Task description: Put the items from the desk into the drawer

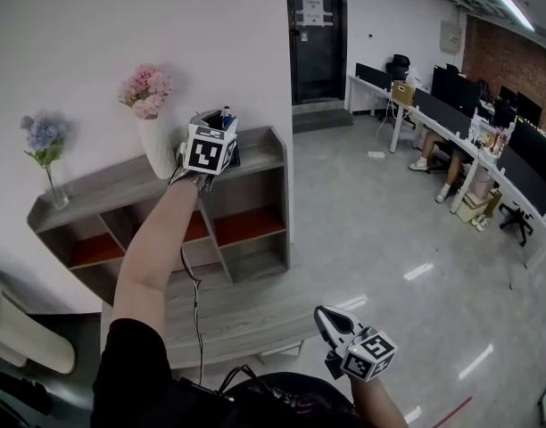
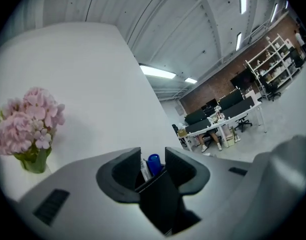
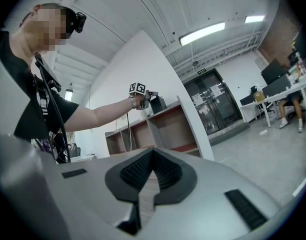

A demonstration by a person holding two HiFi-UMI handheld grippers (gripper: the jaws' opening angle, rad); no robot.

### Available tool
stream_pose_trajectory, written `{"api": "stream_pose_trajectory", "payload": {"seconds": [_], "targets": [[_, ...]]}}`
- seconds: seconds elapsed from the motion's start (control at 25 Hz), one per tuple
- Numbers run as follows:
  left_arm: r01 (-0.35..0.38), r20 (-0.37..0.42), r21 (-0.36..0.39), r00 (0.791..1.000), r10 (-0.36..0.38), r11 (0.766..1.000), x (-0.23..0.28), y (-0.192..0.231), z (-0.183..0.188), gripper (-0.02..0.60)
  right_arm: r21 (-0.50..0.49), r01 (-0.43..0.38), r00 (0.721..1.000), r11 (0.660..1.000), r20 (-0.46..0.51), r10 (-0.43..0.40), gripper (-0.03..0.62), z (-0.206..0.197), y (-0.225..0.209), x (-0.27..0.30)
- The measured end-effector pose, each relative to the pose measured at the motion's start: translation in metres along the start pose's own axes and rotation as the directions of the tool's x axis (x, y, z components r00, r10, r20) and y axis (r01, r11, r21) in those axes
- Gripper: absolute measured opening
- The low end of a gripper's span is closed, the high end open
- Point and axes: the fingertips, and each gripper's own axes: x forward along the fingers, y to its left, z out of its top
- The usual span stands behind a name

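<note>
Office with a white wall; a grey shelf (image 1: 255, 154) stands behind a table (image 1: 246, 324).

Head view: the left claw (image 1: 216, 123) is at the pen holder (image 1: 231, 126) on the shelf top, near pink flowers (image 1: 146, 90). The right claw (image 1: 325, 316) is low, by the table edge.

Left gripper view: jaws apart, with the holder and a blue pen (image 2: 154, 163) between them.

Right gripper view: jaws together, empty.
</note>
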Motion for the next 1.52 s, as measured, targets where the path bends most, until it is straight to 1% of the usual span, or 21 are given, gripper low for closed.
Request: {"api": "stream_pose_trajectory", "payload": {"seconds": [0.12, 0.28, 0.56, 0.6, 0.68, 0.8, 0.92, 1.0, 1.12, 1.24, 1.36, 1.52], "targets": [[-0.013, -0.028, 0.014, 1.000, 0.014, 1.000, 0.005, 0.003, -0.002, 0.146, 0.006, 0.004, 1.000, 1.000, 0.004, -0.004, 0.012, 0.000, -0.004, 0.001], [-0.019, -0.108, 0.057, 0.994, 0.025, 0.998, 0.008, 0.000, -0.005, 0.144, 0.014, 0.002, 1.000, 1.000, 0.005, -0.002, 0.011, -0.001, -0.007, 0.004], [0.017, -0.177, 0.046, 0.984, -0.009, 0.999, 0.012, 0.000, -0.008, 0.138, 0.019, -0.017, 1.000, 1.000, 0.002, 0.017, 0.011, -0.001, -0.007, 0.013], [0.021, -0.182, 0.046, 0.983, -0.013, 0.999, 0.012, 0.001, -0.009, 0.133, 0.015, -0.018, 1.000, 1.000, 0.000, 0.018, 0.011, -0.002, -0.007, 0.015], [0.024, -0.184, 0.026, 0.983, -0.019, 0.999, 0.012, 0.002, -0.011, 0.087, 0.013, -0.020, 1.000, 1.000, -0.001, 0.020, 0.011, -0.003, -0.008, 0.016], [0.021, -0.170, -0.023, 0.985, -0.025, 1.000, 0.011, 0.002, -0.013, 0.084, 0.021, -0.019, 1.000, 1.000, 0.001, 0.019, 0.011, -0.004, -0.010, 0.014], [0.015, -0.152, -0.028, 0.988, -0.019, 0.999, 0.010, 0.002, -0.013, 0.083, 0.032, -0.018, 1.000, 0.999, 0.008, 0.018, 0.011, -0.003, -0.012, 0.013], [0.013, -0.127, -0.040, 0.992, -0.018, 0.999, 0.009, 0.003, -0.012, 0.081, 0.034, -0.021, 1.000, 0.999, 0.007, 0.021, 0.011, -0.004, -0.011, 0.014], [0.003, -0.070, -0.068, 0.998, -0.008, 0.998, 0.007, 0.006, -0.008, 0.078, 0.036, -0.026, 1.000, 0.999, -0.003, 0.026, 0.012, -0.007, -0.009, 0.016], [-0.019, -0.009, -0.083, 1.000, 0.018, 0.996, 0.002, 0.010, -0.002, 0.078, 0.037, -0.030, 1.000, 0.999, -0.006, 0.030, 0.011, -0.007, -0.009, 0.016], [-0.047, 0.056, -0.088, 0.997, 0.052, 0.995, -0.004, 0.016, 0.005, 0.077, 0.038, -0.033, 0.999, 0.999, -0.008, 0.034, 0.011, -0.007, -0.008, 0.017], [-0.069, 0.131, -0.093, 0.988, 0.081, 0.993, -0.013, 0.022, 0.016, 0.077, 0.038, -0.036, 0.999, 0.999, -0.015, 0.036, 0.011, -0.008, -0.008, 0.018]]}}
